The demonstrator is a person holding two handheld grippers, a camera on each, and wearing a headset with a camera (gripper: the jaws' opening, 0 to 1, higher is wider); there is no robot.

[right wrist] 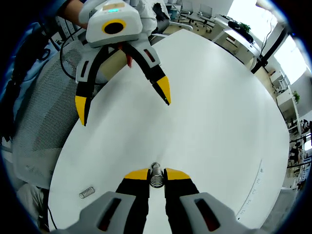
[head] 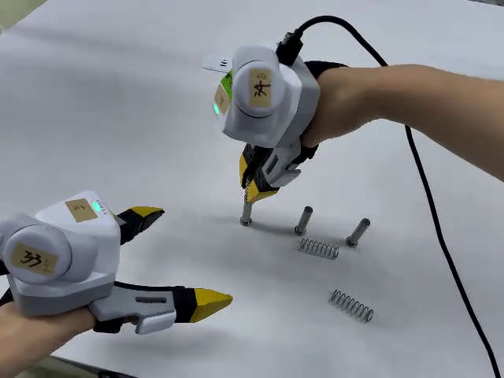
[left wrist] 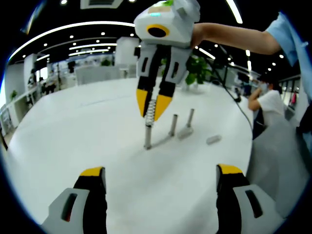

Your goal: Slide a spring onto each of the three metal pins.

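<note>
Three short metal pins stand upright on the white table: the left pin (head: 246, 214), the middle pin (head: 304, 220) and the right pin (head: 358, 231). My right gripper (head: 256, 191) points down over the left pin, shut on a spring (head: 248, 190) whose lower end meets that pin's top (left wrist: 147, 136). In the right gripper view the spring (right wrist: 156, 177) sits pinched between the yellow tips. Two more springs lie flat, one (head: 318, 249) by the middle pin and another (head: 351, 305) nearer me. My left gripper (head: 185, 256) hovers open at the lower left, holding nothing.
A black cable (head: 421, 181) runs from the right gripper across the table's right side. The table (head: 118, 102) is bare white at the back and left. In the left gripper view, a seated person (left wrist: 268, 105) is beyond the table's edge.
</note>
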